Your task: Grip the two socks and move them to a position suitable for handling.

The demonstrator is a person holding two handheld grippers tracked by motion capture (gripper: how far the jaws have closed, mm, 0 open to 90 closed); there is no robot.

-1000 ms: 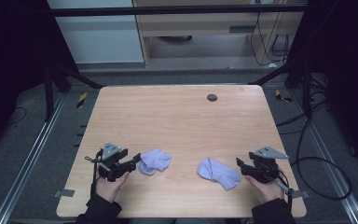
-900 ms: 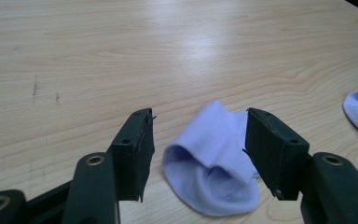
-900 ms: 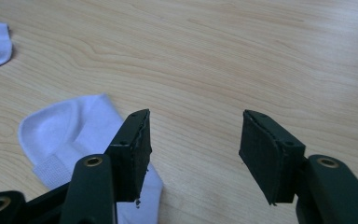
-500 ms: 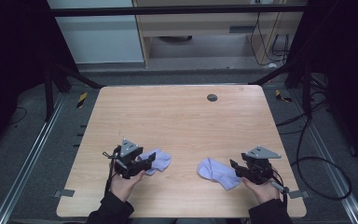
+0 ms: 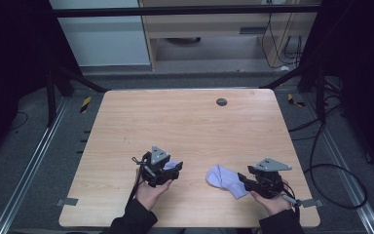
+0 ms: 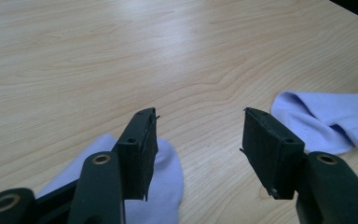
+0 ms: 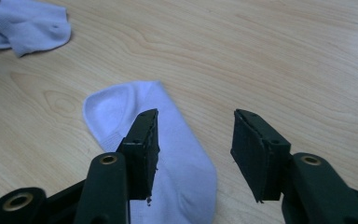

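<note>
— Socks first: where did the high view put them?
— Both lay on the wooden table (image 5: 185, 122) near the person's edge. The left sock (image 5: 174, 164) was half hidden under the left gripper (image 5: 175, 171); the right sock (image 5: 226, 179) lay flat, its near end at the right gripper (image 5: 243, 181).

— And the left gripper view?
— Jaws were spread but had just been closing, with bare table between them. One sock (image 6: 165, 182) lay under the left-hand jaw; the other sock (image 6: 328, 121) lay farther off, beyond the other jaw.

— The right gripper view?
— Also spread, just closing. Its sock (image 7: 168, 154) ran beneath the left-hand jaw, unpinched; the far sock (image 7: 25, 25) sat top left.
</note>
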